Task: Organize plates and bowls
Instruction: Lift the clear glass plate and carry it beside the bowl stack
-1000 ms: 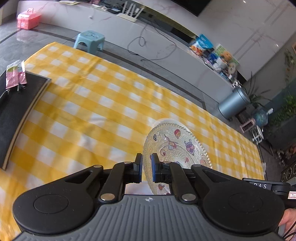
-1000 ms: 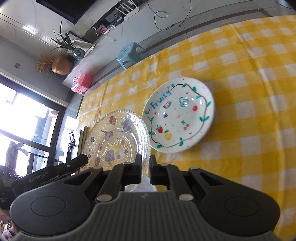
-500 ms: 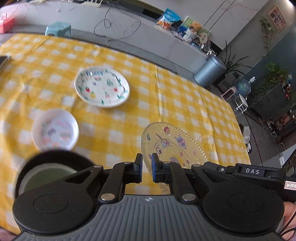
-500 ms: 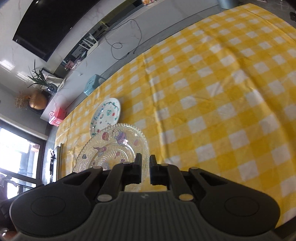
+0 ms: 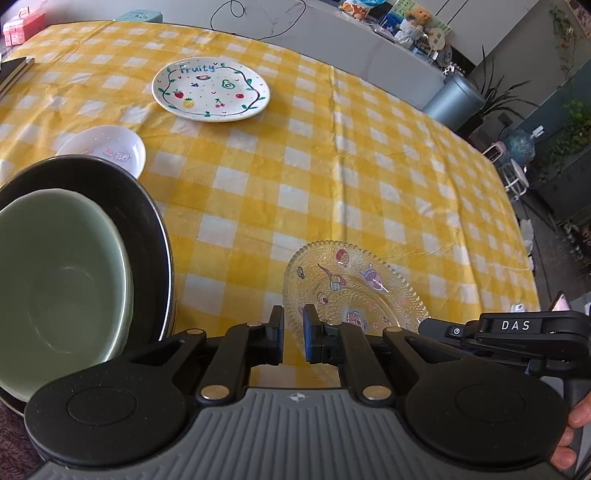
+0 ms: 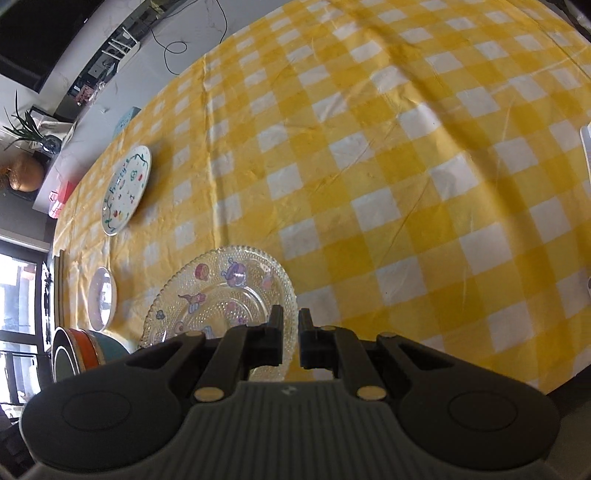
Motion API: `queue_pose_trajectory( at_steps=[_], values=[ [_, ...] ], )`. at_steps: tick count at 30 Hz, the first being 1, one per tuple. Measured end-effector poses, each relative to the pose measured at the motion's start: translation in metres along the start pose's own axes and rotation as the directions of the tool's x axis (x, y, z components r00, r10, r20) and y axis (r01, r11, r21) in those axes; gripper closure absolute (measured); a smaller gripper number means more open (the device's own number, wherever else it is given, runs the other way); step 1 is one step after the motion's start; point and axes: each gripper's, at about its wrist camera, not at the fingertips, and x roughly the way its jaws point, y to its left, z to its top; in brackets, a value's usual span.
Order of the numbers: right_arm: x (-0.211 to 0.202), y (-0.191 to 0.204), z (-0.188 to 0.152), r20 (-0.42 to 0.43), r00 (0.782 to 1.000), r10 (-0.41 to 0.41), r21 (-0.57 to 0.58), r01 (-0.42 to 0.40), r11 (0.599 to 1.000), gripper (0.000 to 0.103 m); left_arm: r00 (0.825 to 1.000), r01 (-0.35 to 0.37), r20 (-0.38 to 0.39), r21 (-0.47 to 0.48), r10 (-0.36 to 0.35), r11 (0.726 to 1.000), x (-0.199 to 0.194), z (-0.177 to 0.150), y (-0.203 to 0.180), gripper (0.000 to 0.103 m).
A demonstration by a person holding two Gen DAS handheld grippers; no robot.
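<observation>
A clear glass plate with cartoon prints [image 5: 354, 291] [image 6: 221, 295] is held between both grippers above the yellow checked tablecloth. My left gripper [image 5: 293, 325] is shut on its left rim. My right gripper [image 6: 290, 325] is shut on its opposite rim. A white "Fruity" plate [image 5: 210, 90] [image 6: 127, 190] lies far on the cloth. A small white dish [image 5: 107, 147] [image 6: 101, 297] lies nearer. A green bowl [image 5: 55, 273] sits inside a black bowl [image 5: 147, 229] at the near left.
The nested bowls show as a stack with an orange one [image 6: 83, 350] in the right wrist view. A dark board [image 5: 14, 70] lies at the table's far left. A grey bin [image 5: 452, 98] and a stool [image 5: 142, 14] stand beyond the table.
Both grippers have carried the glass plate toward the table's near side. The bowl stack, small dish and Fruity plate have come into the left view.
</observation>
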Motion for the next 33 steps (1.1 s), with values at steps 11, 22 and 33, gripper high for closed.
queue_pose_trajectory(
  at_steps=[11, 22, 33],
  values=[
    [0.012, 0.018, -0.005, -0.012, 0.995, -0.1, -0.119, 0.098, 0.988, 0.097, 0.99, -0.137, -0.002, 0.112, 0.138, 0.984, 0.006, -0.012, -0.019, 0.092],
    [0.02, 0.024, -0.008, -0.025, 0.987, -0.159, -0.175, 0.152, 0.973, 0.098, 0.979, -0.196, -0.027, 0.156, 0.203, 0.968, 0.019, -0.023, -0.026, 0.093],
    [0.019, 0.029, -0.01, -0.006, 0.983, -0.182, -0.208, 0.177, 0.962, 0.098, 0.978, -0.198, -0.03, 0.148, 0.204, 0.969, 0.02, -0.023, -0.025, 0.091]
  ],
)
